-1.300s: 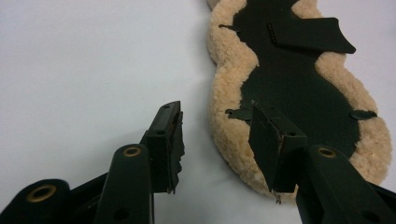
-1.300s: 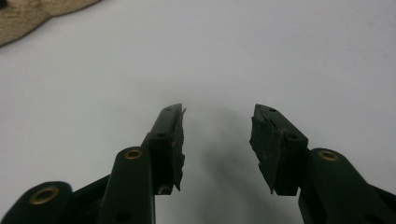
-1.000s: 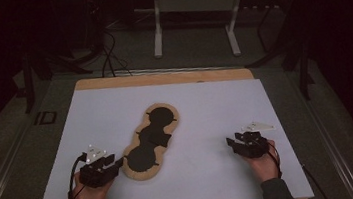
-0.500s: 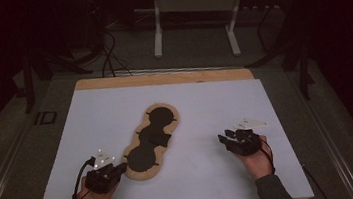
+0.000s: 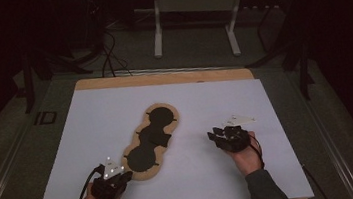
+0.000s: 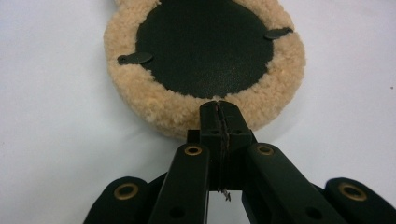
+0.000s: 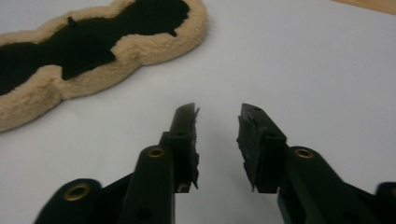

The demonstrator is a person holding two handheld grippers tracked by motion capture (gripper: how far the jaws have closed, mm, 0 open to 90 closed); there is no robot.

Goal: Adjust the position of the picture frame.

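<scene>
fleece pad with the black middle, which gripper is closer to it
Left. The left gripper, jaws closed, sits at the fleece pad's near end; the right gripper is open, off to its side.

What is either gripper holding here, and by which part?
Nothing is held. The left gripper is shut empty at the fleecy edge of the pad; the right gripper is open above the white sheet.

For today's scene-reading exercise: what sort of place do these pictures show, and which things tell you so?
Probably a lab or workshop recording bench, not a home: a wooden table covered by a white sheet, dark cables on the floor, and a grey metal stand behind. A tan fleece-edged black pad lies on it.
</scene>
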